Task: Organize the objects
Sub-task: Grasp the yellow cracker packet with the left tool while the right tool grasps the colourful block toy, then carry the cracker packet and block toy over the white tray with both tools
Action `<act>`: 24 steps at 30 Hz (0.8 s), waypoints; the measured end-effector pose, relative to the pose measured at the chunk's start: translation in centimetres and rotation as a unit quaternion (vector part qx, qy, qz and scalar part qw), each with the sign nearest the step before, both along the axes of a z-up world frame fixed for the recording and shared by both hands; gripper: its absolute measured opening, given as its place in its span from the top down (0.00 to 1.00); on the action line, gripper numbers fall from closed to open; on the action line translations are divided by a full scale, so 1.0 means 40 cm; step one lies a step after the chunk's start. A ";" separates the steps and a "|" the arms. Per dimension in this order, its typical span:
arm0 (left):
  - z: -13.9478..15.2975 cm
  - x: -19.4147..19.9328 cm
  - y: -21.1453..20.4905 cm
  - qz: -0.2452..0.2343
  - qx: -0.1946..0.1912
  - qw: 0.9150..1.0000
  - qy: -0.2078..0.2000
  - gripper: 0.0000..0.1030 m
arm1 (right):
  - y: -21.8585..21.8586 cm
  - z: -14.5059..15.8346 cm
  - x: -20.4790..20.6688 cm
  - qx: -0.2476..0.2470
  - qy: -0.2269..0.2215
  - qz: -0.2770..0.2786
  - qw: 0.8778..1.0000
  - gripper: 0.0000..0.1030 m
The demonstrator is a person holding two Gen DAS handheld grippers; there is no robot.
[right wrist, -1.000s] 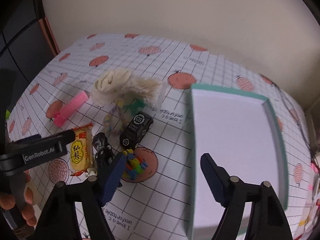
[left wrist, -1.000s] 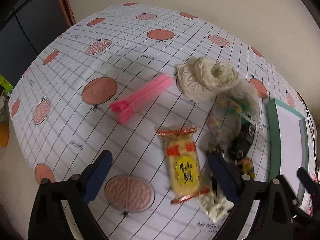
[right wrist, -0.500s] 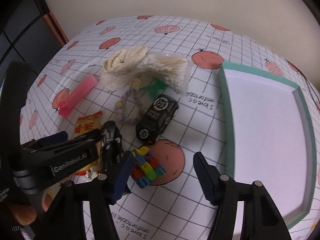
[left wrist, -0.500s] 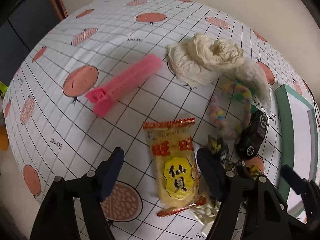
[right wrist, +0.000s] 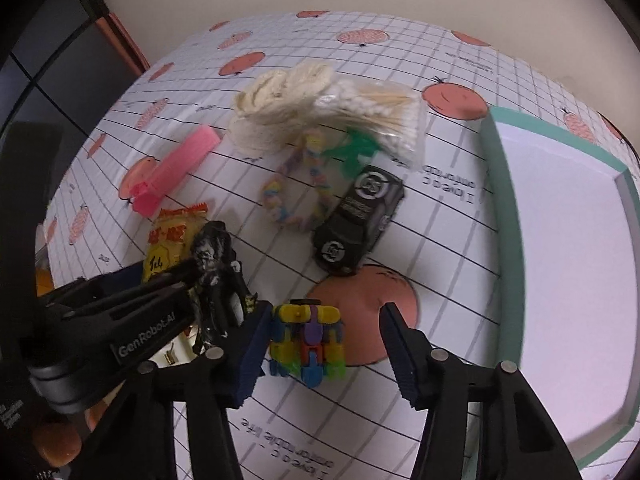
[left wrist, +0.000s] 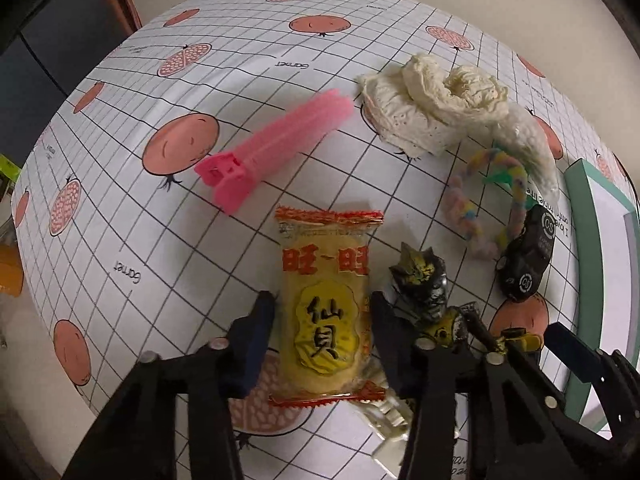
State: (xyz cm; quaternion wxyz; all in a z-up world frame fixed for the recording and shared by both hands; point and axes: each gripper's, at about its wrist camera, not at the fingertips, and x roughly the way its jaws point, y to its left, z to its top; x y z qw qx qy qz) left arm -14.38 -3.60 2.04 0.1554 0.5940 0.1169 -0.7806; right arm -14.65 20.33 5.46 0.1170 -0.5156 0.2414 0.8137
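A table under a grid-patterned cloth [left wrist: 120,200] printed with fruit stands against a plain cream wall. The left gripper [left wrist: 320,320] is spread, its two fingers flanking a yellow snack packet [left wrist: 326,304] lying flat on the cloth; contact cannot be confirmed. The right gripper [right wrist: 324,332] is likewise spread, straddling a multicoloured block toy [right wrist: 306,340] beside a dark figurine [right wrist: 214,264]. Near these lie a black toy car [right wrist: 356,224], pastel bracelet [right wrist: 296,192], pink clip [left wrist: 272,144], cream cloth [left wrist: 432,104] and bagged cotton swabs [right wrist: 380,120]. A teal-rimmed tray [right wrist: 496,216] sits at the right.
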 end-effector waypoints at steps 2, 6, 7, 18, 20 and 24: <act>0.003 -0.001 -0.005 0.002 0.003 1.000 0.000 0.60 | -0.019 -0.007 -0.011 0.007 -0.010 0.011 1.000 0.50; 0.009 -0.010 -0.013 0.003 0.009 1.000 0.001 0.63 | -0.054 -0.024 -0.029 0.039 -0.032 0.026 0.998 0.61; 0.011 -0.013 -0.017 0.005 0.012 1.000 0.003 0.63 | -0.057 -0.025 -0.031 0.042 -0.032 0.027 0.998 0.61; 0.028 -0.065 -0.037 0.015 0.029 0.999 0.009 0.63 | -0.041 -0.028 -0.020 0.025 -0.026 0.008 0.999 0.62; 0.032 -0.076 -0.038 0.016 0.030 0.999 0.009 0.63 | -0.034 -0.028 -0.017 0.022 -0.027 0.002 0.999 0.62; 0.042 -0.095 -0.042 0.021 0.042 0.999 0.013 0.64 | -0.028 -0.014 -0.008 0.020 -0.018 -0.005 1.000 0.62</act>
